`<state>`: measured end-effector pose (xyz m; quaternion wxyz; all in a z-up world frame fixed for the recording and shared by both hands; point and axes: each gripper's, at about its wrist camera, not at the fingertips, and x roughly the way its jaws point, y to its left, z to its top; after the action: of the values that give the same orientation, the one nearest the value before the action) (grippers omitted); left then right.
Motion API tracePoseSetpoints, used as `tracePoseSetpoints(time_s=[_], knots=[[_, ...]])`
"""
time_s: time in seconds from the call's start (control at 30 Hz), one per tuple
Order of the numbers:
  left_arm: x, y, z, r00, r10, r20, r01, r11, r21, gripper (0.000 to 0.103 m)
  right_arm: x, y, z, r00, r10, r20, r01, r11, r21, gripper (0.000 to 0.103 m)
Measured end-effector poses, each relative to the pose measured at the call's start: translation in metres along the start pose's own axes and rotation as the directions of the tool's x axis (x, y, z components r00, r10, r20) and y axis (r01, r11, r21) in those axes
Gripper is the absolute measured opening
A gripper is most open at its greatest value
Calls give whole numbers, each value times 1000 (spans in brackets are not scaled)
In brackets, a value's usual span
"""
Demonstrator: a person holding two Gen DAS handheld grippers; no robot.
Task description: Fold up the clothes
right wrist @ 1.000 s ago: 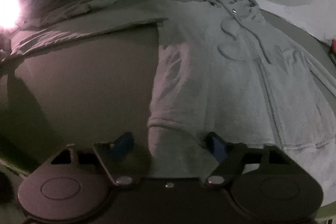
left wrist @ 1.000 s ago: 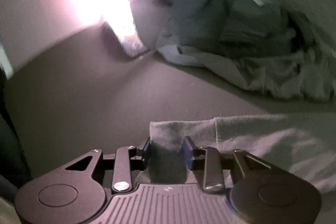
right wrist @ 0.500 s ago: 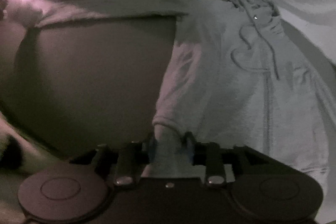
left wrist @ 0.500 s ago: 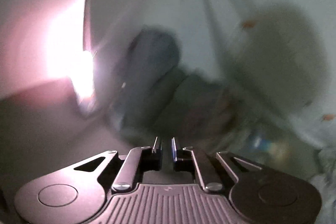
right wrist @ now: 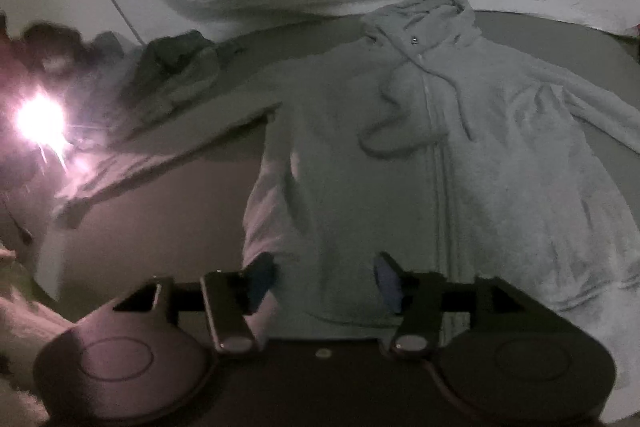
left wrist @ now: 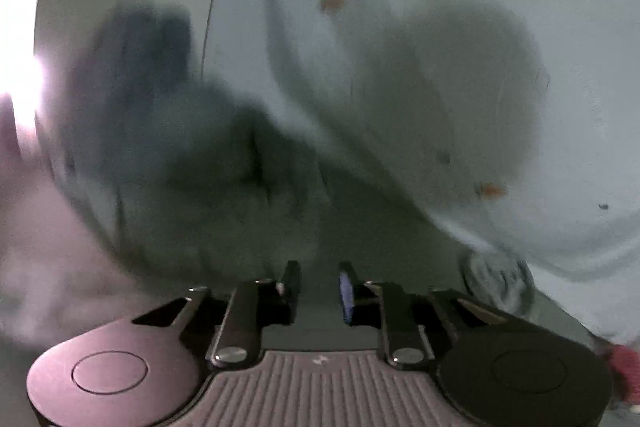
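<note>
Two grippers, both with jaws opening and nothing clamped. The hoodie (right wrist: 460, 163) lies flat on the bed (right wrist: 168, 227), hood far, hem near, its zip line running straight away from the right gripper (right wrist: 324, 279), which straddles the hem's left part. Beyond the hoodie's left sleeve, the left gripper (left wrist: 318, 287) faces a dark clothes pile (left wrist: 224, 179). Judged nearer: the right.

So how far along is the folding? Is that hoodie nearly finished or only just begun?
Barely begun. Done: the hoodie lies spread flat, zipped, hood away from the camera, both sleeves stretched out, no fold in it yet. In hand: nothing; the right gripper is opening over the hem with its fingers off the cloth, and the left gripper is opening on nothing in a blurred view. Left: fold the hoodie, then the crumpled pile behind.
</note>
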<state>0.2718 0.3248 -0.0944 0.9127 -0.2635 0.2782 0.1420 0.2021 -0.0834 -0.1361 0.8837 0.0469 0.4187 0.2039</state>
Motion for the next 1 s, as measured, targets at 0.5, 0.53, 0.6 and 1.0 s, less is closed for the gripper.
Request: tracePoseSetpoints(time_s=[0.5,0.53,0.6,1.0], knots=[[5,156,-40,990,91,-106,-114,965,-235,79,57,65,-6,994,-17,-104,7,995,-100,102],[3,171,-39,992,71,-107,-100,952,-288,79,62,72,-7,993,-19,-117,6,994,-110,102],[-1,194,-37,994,39,-98,-73,925,-373,79,70,88,-8,990,-39,-135,18,987,-159,103],[-3,284,-43,980,-199,-29,101,614,-783,73,89,107,-4,970,-149,-191,120,980,-157,103]])
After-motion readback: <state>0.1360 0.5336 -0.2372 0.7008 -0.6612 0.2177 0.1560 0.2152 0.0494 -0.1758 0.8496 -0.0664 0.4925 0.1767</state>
